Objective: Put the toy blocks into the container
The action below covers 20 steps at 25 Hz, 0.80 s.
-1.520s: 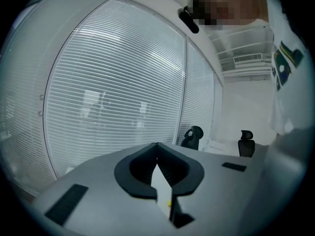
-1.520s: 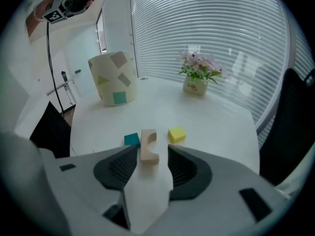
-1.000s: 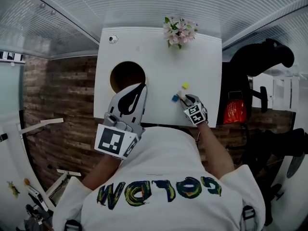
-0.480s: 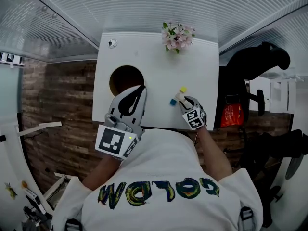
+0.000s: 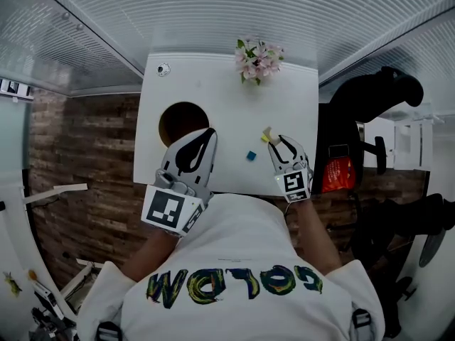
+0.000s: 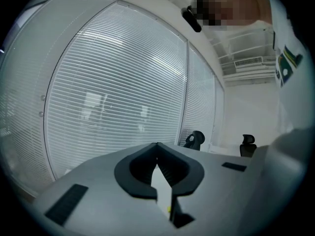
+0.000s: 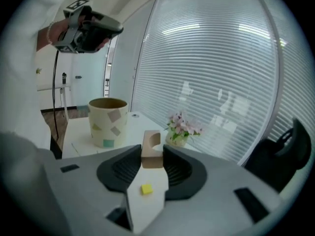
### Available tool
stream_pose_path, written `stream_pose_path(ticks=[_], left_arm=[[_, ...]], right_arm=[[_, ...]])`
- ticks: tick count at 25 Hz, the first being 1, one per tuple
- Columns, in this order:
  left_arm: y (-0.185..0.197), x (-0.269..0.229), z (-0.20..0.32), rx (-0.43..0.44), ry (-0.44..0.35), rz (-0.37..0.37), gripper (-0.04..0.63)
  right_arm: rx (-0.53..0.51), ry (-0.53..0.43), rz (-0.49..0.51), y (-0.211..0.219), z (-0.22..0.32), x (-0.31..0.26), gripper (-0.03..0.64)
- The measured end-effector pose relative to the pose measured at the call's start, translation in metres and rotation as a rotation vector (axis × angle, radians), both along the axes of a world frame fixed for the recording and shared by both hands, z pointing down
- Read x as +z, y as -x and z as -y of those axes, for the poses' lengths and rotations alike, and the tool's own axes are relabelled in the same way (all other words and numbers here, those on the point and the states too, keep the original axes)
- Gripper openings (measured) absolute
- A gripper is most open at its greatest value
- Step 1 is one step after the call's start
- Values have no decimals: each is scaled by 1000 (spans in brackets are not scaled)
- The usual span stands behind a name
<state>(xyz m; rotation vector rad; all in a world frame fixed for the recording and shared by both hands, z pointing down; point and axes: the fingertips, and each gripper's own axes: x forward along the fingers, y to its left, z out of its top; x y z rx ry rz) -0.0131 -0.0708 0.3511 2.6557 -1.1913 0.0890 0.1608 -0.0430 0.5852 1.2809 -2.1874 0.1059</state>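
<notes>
White table (image 5: 213, 84), pink flowers (image 5: 257, 57) at its far edge, black chair (image 5: 387, 91) beside

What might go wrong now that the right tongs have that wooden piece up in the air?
The right tongs pinch the beige block only at their tips, so it may twist or slip out before reaching the container. The left tongs hang by the container's mouth, so the two might bump there. A dropped block might land on the yellow block below and scatter it.
</notes>
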Motion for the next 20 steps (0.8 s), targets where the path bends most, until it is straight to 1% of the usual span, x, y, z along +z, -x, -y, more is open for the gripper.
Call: stream_pose_path(ticks=[6,11,15,20], left_arm=[[-1,0,4,-5,-10,-6,8],[0,-1,10,-20,-13,-16,8],[1,-3,11,-30,-22,-20,8],[2,-5,12,-36,-23,-19,8]], right_arm=[[76,-134,104,-2,17,-99,146],[148,-212,170,-8,22,-166,146],[178,-260,203,-10,18,-202,146],[178,-305,203,-6,15,-223,146]])
